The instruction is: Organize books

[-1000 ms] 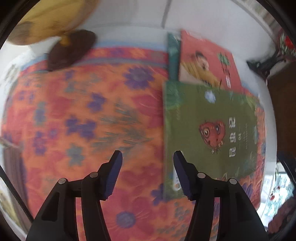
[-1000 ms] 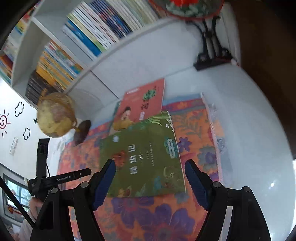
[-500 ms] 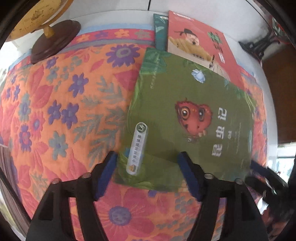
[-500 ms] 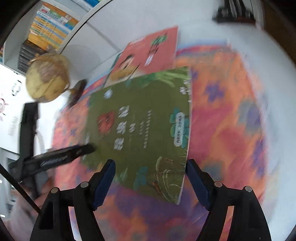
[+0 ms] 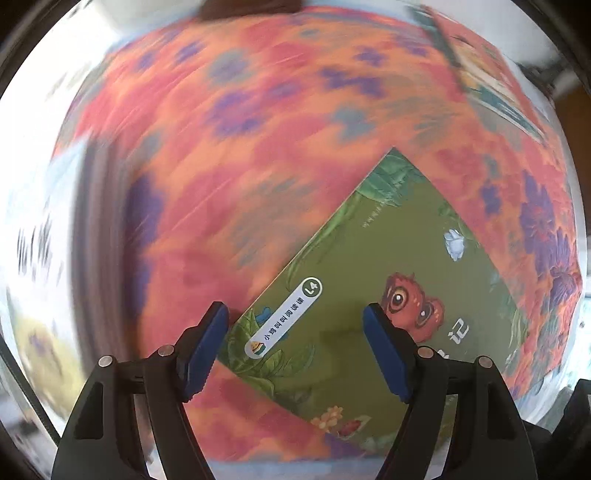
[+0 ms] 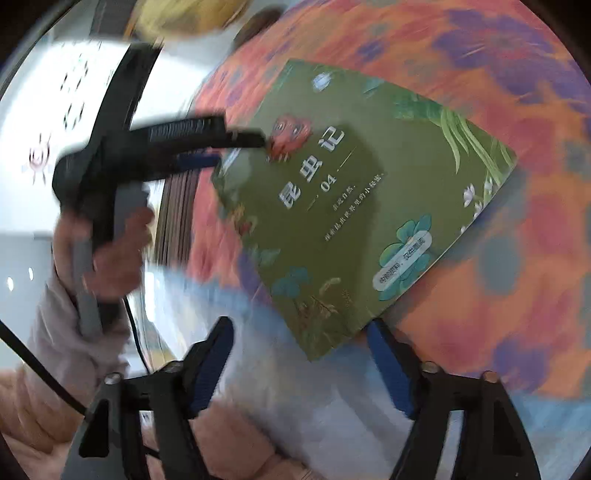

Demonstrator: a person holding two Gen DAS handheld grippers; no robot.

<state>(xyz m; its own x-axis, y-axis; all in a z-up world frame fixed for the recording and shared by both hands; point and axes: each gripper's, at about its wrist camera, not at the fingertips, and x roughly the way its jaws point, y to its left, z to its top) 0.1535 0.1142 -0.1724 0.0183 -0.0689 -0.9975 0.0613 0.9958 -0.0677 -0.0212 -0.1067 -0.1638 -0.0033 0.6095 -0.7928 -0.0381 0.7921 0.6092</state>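
Cloth (image 5: pixel 280 122) smeared by blur; perhaps a globe (image 6: pixel 192 14), cut off; second book (image 5: pixel 491 77) unreadable.

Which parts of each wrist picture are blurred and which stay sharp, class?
Left wrist view: the floral cloth is smeared by motion, while the green book and the left claw are crisp. Right wrist view: the book's title is readable, but the cloth, the hand holding the other claw and the background streak; fisheye bends both edges.

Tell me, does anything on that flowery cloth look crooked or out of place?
Yes. The green book lies askew on the floral cloth, its corners pointing diagonally, and one corner juts past the cloth's edge toward the right gripper. No damage shows.
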